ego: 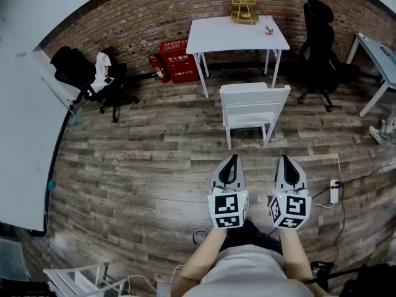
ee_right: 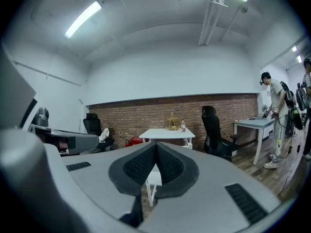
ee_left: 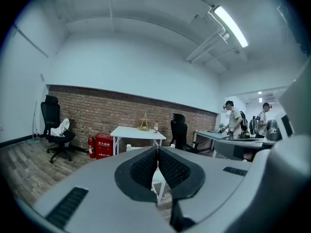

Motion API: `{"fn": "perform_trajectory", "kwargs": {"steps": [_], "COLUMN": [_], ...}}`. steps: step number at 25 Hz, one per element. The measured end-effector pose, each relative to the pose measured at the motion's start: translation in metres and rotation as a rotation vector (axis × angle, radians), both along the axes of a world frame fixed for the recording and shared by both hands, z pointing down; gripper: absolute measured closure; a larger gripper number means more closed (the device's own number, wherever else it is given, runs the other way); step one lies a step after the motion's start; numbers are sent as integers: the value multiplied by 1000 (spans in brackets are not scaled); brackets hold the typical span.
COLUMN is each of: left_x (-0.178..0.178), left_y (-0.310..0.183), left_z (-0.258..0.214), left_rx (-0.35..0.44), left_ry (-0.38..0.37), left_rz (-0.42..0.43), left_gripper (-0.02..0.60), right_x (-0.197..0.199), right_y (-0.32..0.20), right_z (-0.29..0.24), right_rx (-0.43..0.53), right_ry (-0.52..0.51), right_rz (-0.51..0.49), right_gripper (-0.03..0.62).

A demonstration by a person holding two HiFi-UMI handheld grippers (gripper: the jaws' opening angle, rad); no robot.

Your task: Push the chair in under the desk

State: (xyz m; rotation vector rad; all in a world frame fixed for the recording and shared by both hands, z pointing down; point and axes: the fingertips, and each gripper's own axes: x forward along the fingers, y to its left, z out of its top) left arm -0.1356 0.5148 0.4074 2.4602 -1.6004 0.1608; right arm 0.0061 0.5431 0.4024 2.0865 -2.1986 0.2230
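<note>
A white wooden chair (ego: 250,108) stands on the plank floor in front of a white desk (ego: 237,34), its back toward me, pulled clear of the desk. My left gripper (ego: 231,159) and right gripper (ego: 286,161) hover side by side short of the chair's back, not touching it. Both are shut with nothing between the pads. In the left gripper view the left gripper (ee_left: 157,150) points at the desk (ee_left: 137,132). The right gripper (ee_right: 156,145) in its own view hides most of the chair (ee_right: 153,179), with the desk (ee_right: 167,133) beyond.
Black office chairs stand at the far left (ego: 86,74) and the far right (ego: 318,48). Red extinguisher boxes (ego: 177,60) sit against the brick wall. A second desk (ego: 376,55) is at the right edge. A power strip (ego: 335,191) with cable lies on the floor right of me.
</note>
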Motion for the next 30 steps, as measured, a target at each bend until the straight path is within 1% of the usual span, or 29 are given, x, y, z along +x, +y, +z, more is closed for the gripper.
{"fn": "perform_trajectory", "kwargs": {"steps": [13, 18, 30], "left_x": [9, 14, 34], "left_y": [-9, -15, -32], "left_z": [4, 11, 15], "left_rx": [-17, -23, -29], "left_ry": [-6, -11, -21], "left_rz": [5, 3, -45], "left_gripper": [565, 565, 565], "right_x": [6, 10, 45], "right_y": [-11, -17, -35], "right_z": [3, 6, 16], "right_rx": [-9, -1, -21], "right_ry": [-5, -26, -40], "right_rz": [2, -6, -53], "right_gripper": [579, 579, 577]}}
